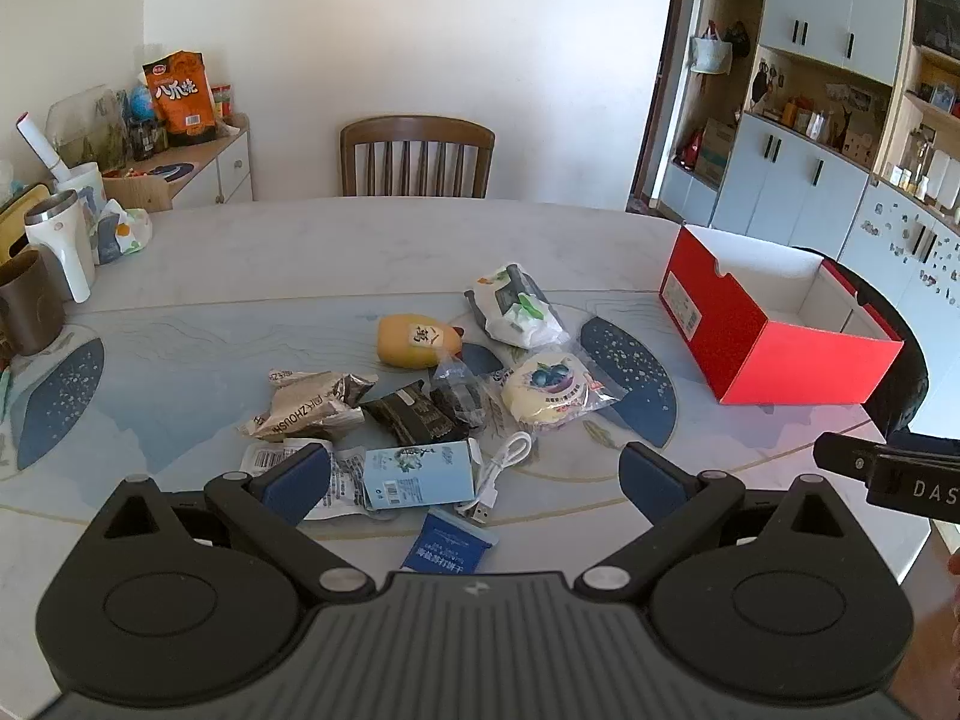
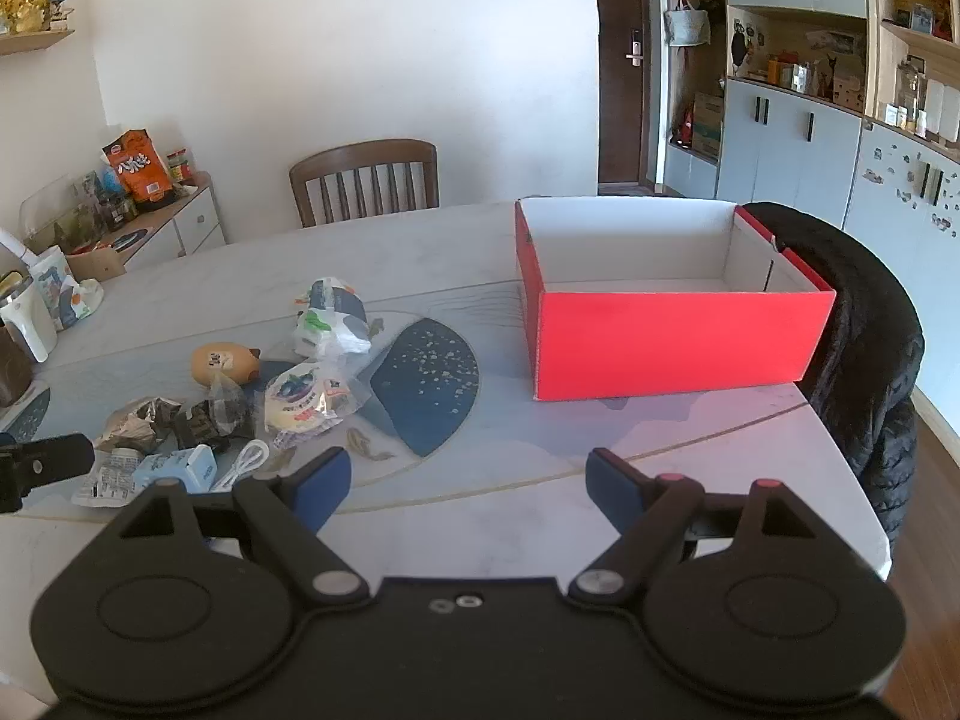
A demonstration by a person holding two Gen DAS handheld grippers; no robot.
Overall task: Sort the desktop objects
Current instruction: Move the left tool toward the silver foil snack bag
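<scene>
A heap of small items lies mid-table: a yellow squeaky toy (image 1: 414, 341), a blueberry snack pack (image 1: 549, 387), a white-green tissue pack (image 1: 516, 309), dark snack wrappers (image 1: 414, 411), a light blue carton (image 1: 417, 474), a white USB cable (image 1: 501, 471) and a blue sachet (image 1: 447, 546). An open red box (image 2: 672, 336) with nothing inside stands to the right. My left gripper (image 1: 474, 480) hangs open above the near items, nothing between its fingers. Over bare table in front of the box, my right gripper (image 2: 468, 486) is open too.
A wooden chair (image 1: 417, 156) stands at the far side. A white kettle (image 1: 60, 246), a brown mug (image 1: 27, 306) and bags crowd the table's left edge. A black jacket (image 2: 864, 348) hangs on a chair right of the box. Cabinets line the right wall.
</scene>
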